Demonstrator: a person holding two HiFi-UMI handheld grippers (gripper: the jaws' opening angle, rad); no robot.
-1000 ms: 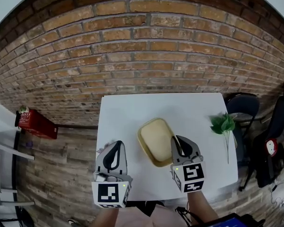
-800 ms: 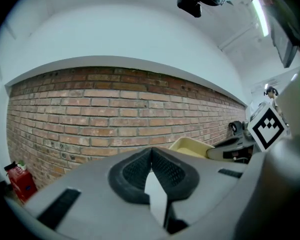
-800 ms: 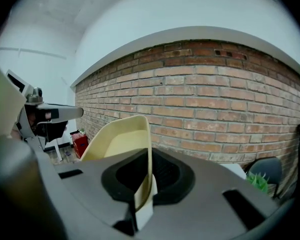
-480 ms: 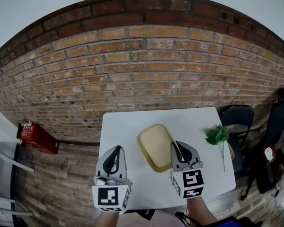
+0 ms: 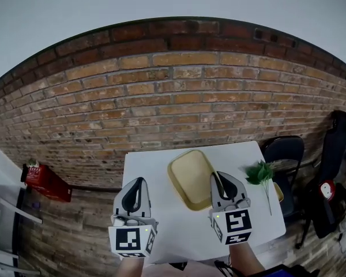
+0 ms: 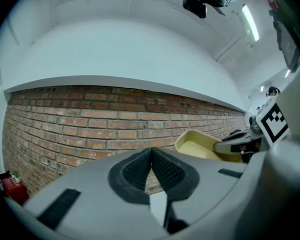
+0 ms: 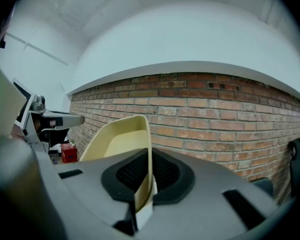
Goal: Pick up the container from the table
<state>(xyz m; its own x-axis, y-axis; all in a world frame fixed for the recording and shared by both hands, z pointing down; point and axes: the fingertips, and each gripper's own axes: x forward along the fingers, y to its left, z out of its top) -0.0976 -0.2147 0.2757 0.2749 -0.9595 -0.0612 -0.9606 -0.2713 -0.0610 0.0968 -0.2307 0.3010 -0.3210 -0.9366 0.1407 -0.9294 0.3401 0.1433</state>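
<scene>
The container (image 5: 190, 178) is a shallow pale-yellow tray, lifted clear of the white table (image 5: 161, 212) and tilted. My right gripper (image 5: 218, 182) is shut on its near right rim; in the right gripper view the rim (image 7: 146, 184) runs edge-on between the pads and the container (image 7: 115, 141) stretches away to the left. My left gripper (image 5: 138, 188) hovers to the container's left, shut with nothing in it; its pads (image 6: 151, 166) meet. From the left gripper view the container (image 6: 200, 146) shows at the right, with the right gripper (image 6: 240, 145) on it.
A green leafy sprig (image 5: 259, 173) lies at the table's right edge. A brick wall (image 5: 173, 97) stands behind the table. Dark chairs (image 5: 282, 154) are to the right, a red object (image 5: 43, 180) on the wooden floor at the left.
Both grippers have risen, the right one carrying the container up off the table. The head view has tipped upward, showing more wall.
</scene>
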